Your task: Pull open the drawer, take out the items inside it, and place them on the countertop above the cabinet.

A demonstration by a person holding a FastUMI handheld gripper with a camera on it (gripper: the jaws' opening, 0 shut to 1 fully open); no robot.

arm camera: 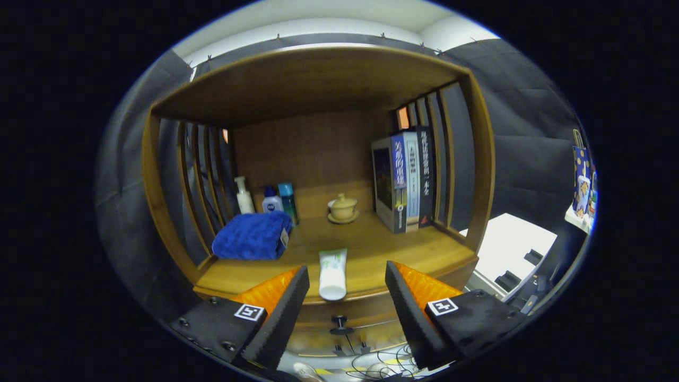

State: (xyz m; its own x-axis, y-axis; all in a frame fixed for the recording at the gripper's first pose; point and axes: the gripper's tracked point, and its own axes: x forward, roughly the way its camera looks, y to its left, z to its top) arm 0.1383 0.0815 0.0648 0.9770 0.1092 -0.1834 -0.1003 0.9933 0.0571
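Tongs: the black-and-orange tongs (pixel 347 297) gape wide, empty.
Tube: white-and-green squeeze tube (pixel 332 274) lies on the wooden surface (pixel 371 254), cap overhanging its near edge.
Risk: a nudge could tip it off above the drawer's black knob (pixel 339 321).

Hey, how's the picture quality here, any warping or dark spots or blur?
Gripper view: strong fisheye bending, the cabinet top and sides bow outward; light falls evenly on the countertop, while the slatted corners sit in shadow; the white tube and books look sharp; the open gripper fingers are slightly soft.
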